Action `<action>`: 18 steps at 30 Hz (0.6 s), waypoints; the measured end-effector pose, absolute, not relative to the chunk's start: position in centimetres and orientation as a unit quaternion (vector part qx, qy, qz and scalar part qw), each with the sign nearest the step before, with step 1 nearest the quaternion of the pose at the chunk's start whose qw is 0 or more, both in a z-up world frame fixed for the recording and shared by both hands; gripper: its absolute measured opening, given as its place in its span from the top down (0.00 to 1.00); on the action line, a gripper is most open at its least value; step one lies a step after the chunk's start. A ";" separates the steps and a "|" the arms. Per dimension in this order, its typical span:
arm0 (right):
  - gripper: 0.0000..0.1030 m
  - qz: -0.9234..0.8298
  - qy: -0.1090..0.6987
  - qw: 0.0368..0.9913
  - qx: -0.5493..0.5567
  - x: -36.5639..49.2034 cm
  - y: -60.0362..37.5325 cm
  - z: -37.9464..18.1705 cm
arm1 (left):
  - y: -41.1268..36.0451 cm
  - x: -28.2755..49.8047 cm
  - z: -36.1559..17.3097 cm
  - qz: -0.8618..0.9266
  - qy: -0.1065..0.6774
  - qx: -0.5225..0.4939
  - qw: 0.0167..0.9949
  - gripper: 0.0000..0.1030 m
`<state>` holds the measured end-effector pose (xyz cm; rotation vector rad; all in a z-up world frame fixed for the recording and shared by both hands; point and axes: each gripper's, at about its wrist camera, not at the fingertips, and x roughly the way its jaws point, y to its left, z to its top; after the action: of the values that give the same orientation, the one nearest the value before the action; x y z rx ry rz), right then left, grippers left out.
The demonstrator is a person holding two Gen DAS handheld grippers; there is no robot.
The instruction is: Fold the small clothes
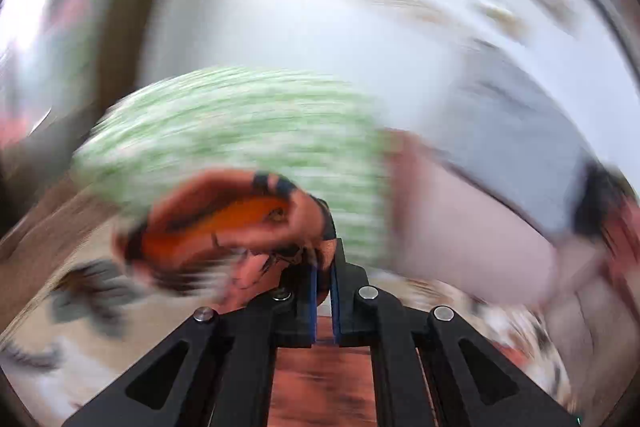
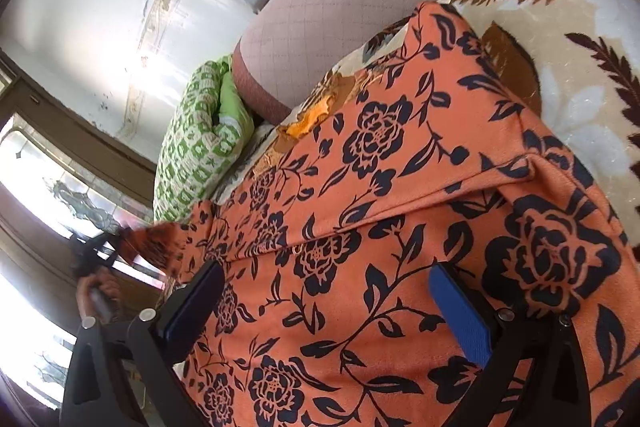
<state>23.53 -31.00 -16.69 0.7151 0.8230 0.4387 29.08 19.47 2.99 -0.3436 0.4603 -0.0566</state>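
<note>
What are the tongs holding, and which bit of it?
The left tongs are shut on an edge of the orange cloth, lifting it. The right tongs are open over the cloth, holding nothing.

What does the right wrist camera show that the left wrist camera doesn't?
Only the right wrist view shows the orange floral garment spread flat over the leaf-print blanket, with the right gripper open above it, and the window. Only the left wrist view, heavily blurred, shows the left gripper shut on a bunched edge of that garment. Both show the green patterned pillow and pink quilted cushion.
</note>
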 end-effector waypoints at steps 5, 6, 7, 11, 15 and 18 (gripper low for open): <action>0.00 0.187 0.370 0.832 0.369 23.1 -33.2 -16.3 | 1.5 28.3 1.9 -0.174 0.252 -0.087 0.948 0.94; 0.00 0.183 0.368 0.829 0.380 23.1 -33.7 -16.3 | -2.6 28.9 -0.1 -0.211 0.283 -0.074 0.932 0.94; 0.00 0.180 0.368 0.823 0.394 23.0 -34.3 -16.5 | -4.9 29.3 -1.8 -0.229 0.311 -0.071 0.919 0.93; 0.00 0.181 0.374 0.797 0.439 23.2 -36.2 -17.5 | -9.6 29.9 -9.3 -0.254 0.439 -0.039 0.861 0.56; 0.00 0.180 0.367 0.793 0.452 23.2 -37.0 -17.3 | -5.0 28.4 -10.3 -0.215 0.451 -0.070 0.863 0.38; 0.00 0.177 0.367 0.798 0.444 23.4 -36.8 -17.0 | 0.2 24.7 -9.6 -0.148 0.408 -0.071 0.898 0.23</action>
<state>23.44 -36.80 -17.02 0.9529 0.7876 0.3806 24.66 0.22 -9.60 -0.1468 0.8456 -0.3060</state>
